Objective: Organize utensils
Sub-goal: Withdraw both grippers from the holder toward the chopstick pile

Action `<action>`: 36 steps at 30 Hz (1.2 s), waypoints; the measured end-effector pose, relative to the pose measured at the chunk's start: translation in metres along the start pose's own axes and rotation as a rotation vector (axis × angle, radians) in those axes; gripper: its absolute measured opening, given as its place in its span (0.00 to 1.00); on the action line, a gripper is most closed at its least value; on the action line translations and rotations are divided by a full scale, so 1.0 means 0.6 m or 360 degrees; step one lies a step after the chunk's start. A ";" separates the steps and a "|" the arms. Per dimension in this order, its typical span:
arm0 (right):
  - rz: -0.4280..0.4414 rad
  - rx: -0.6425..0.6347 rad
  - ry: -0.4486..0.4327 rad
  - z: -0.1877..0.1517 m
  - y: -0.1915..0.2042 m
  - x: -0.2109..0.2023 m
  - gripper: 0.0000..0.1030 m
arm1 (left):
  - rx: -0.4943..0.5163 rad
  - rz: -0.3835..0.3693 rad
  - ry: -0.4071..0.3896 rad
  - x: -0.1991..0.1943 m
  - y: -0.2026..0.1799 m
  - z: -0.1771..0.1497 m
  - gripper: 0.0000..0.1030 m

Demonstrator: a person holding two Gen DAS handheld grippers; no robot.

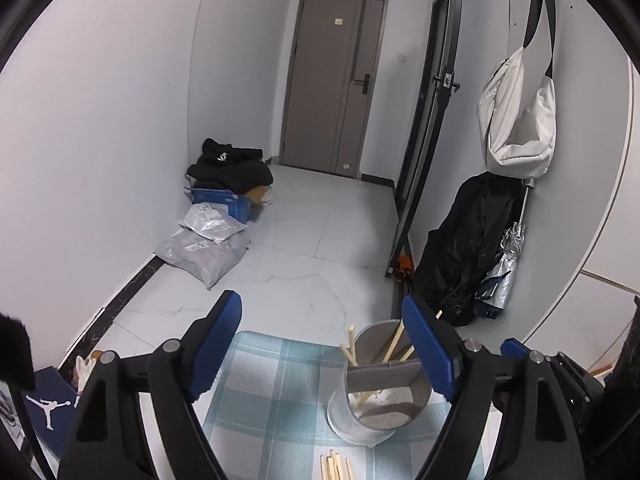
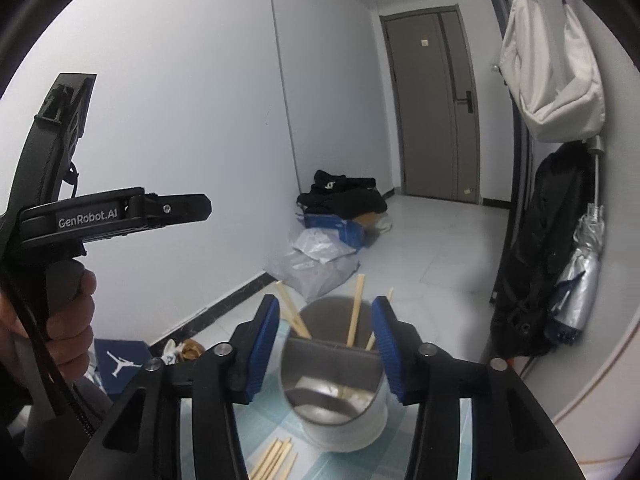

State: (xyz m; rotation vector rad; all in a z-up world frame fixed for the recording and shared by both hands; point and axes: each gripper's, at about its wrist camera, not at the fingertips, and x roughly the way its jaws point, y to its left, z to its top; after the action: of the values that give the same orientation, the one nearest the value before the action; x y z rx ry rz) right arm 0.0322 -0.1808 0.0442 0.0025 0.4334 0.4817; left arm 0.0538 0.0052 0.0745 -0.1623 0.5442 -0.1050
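Note:
A metal utensil holder (image 1: 380, 392) with a divider stands on a blue-checked cloth (image 1: 276, 384). Several wooden chopsticks (image 1: 394, 346) stand in it. More loose chopsticks (image 1: 334, 466) lie on the cloth in front of it. My left gripper (image 1: 322, 340) is open and empty, above the cloth, with its right finger beside the holder. In the right wrist view the holder (image 2: 336, 392) sits between the fingers of my right gripper (image 2: 324, 340), which is open and not touching it. Chopsticks (image 2: 354, 316) stick up from it; loose ones (image 2: 276, 458) lie on the cloth below.
The left gripper's body (image 2: 80, 216) and the hand holding it are at the left of the right wrist view. Bags and a box (image 1: 216, 232) lie on the floor by the wall. A white bag (image 1: 520, 120), a black coat and an umbrella (image 1: 500, 272) hang at the right. A door (image 1: 332, 92) is at the back.

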 end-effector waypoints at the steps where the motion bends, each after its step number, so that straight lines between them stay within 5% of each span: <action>1: 0.0001 0.0003 -0.0005 -0.003 0.005 -0.006 0.48 | -0.0003 0.0010 -0.0007 -0.006 -0.001 -0.005 0.78; 18: -0.0130 0.0062 -0.0049 -0.074 0.052 -0.071 0.70 | -0.0006 0.0079 -0.0140 -0.056 0.015 -0.087 0.84; 20: -0.0153 0.0063 -0.0029 -0.084 0.056 -0.072 0.71 | -0.0038 0.0136 -0.0146 -0.056 0.020 -0.099 0.95; 22: -0.0165 0.0064 -0.0010 -0.096 0.058 -0.072 0.72 | -0.0074 0.0152 -0.0168 -0.055 0.028 -0.111 0.96; 36: -0.0222 0.0051 0.0153 -0.169 0.081 -0.051 0.76 | -0.0027 0.0186 -0.0020 -0.009 0.046 -0.171 0.96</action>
State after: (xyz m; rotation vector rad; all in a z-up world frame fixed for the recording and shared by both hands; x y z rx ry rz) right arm -0.0552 -0.1613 -0.0305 -0.0202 0.5321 0.3383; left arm -0.0029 0.0204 -0.0141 -0.1470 0.5410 0.0145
